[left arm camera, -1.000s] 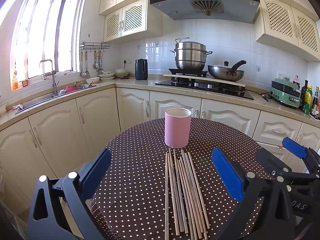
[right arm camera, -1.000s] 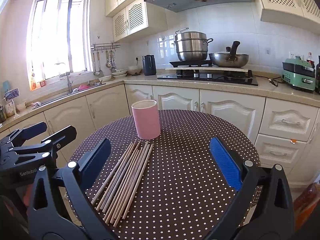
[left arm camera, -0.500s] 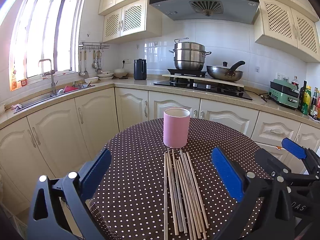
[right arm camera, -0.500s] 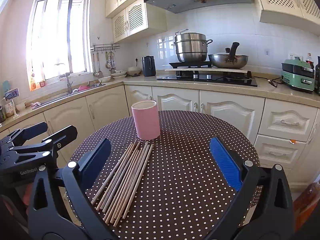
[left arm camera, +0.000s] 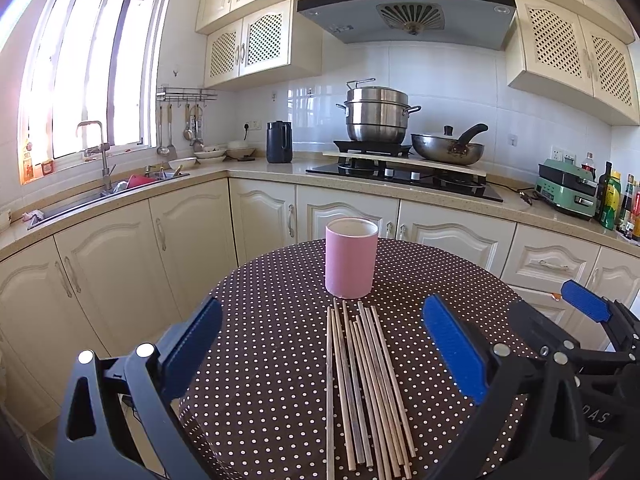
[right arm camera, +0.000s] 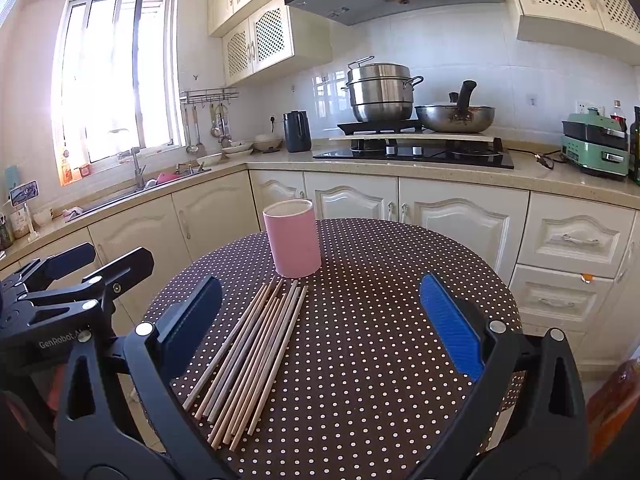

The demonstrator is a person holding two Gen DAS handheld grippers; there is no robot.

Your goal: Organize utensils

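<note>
A pink cylindrical holder (left arm camera: 351, 258) stands upright on the round polka-dot table (left arm camera: 260, 360); it also shows in the right wrist view (right arm camera: 293, 237). Several wooden chopsticks (left arm camera: 362, 388) lie flat side by side just in front of it, and show in the right wrist view (right arm camera: 252, 360) too. My left gripper (left arm camera: 324, 354) is open and empty, hovering above the chopsticks. My right gripper (right arm camera: 320, 330) is open and empty, above the table to the right of the chopsticks. Each gripper shows in the other's view: the right one (left arm camera: 592, 332), the left one (right arm camera: 72, 276).
Cream kitchen cabinets (left arm camera: 192, 240) and a countertop ring the table behind. A sink with tap (left arm camera: 100, 160) is at left. A stove carries steel pots (left arm camera: 378, 116) and a wok (left arm camera: 446, 148). A green appliance (left arm camera: 566, 194) and bottles stand at right.
Both views have shifted only slightly; the left view has drifted a little, the holder and chopsticks lie as before. Both grippers stay open.
</note>
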